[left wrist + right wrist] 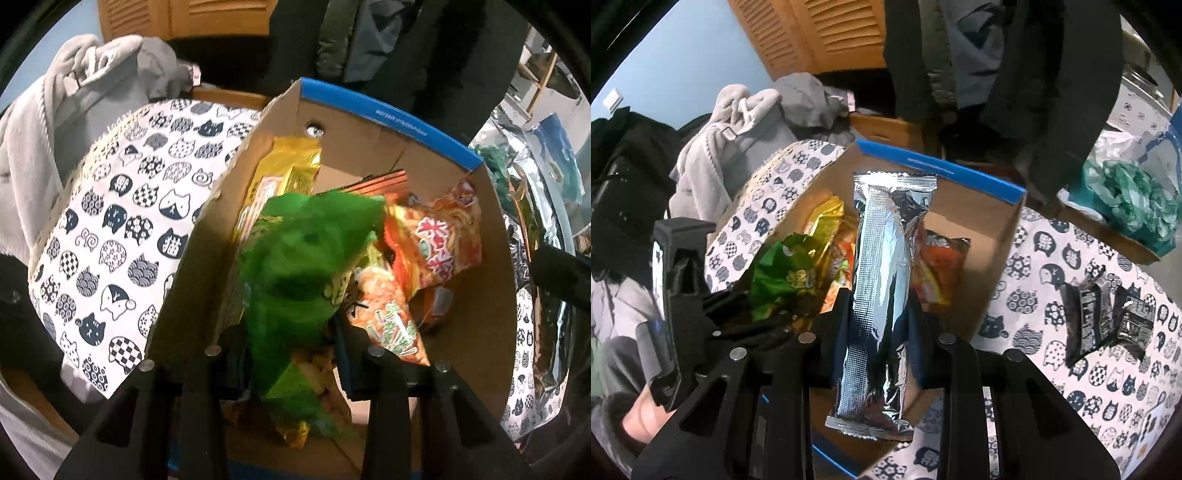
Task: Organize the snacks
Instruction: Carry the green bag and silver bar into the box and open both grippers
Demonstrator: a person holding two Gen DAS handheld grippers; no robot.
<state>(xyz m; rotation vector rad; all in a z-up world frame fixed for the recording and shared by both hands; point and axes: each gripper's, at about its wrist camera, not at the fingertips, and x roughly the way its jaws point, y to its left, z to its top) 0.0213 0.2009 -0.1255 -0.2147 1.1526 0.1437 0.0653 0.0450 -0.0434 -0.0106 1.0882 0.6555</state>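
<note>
A cardboard box [369, 122] with a blue rim sits on a cat-print cloth and holds several snack packs: a yellow pack [291, 170] and red-orange packs [443, 240]. My left gripper [291, 354] is shut on a green snack bag [306, 258] and holds it inside the box. My right gripper [877, 314] is shut on a long silver foil pack [882, 288], held upright over the box [979, 221]. The left gripper [683, 295] and its green bag [783, 277] show at the left of the right wrist view.
The cat-print cloth [1071, 266] covers the table. Two small dark packets [1108, 317] lie on it right of the box. A green plastic bag [1130, 199] lies at far right. Grey clothing [746, 122] is piled behind, and silver foil bags [528, 206] lie right of the box.
</note>
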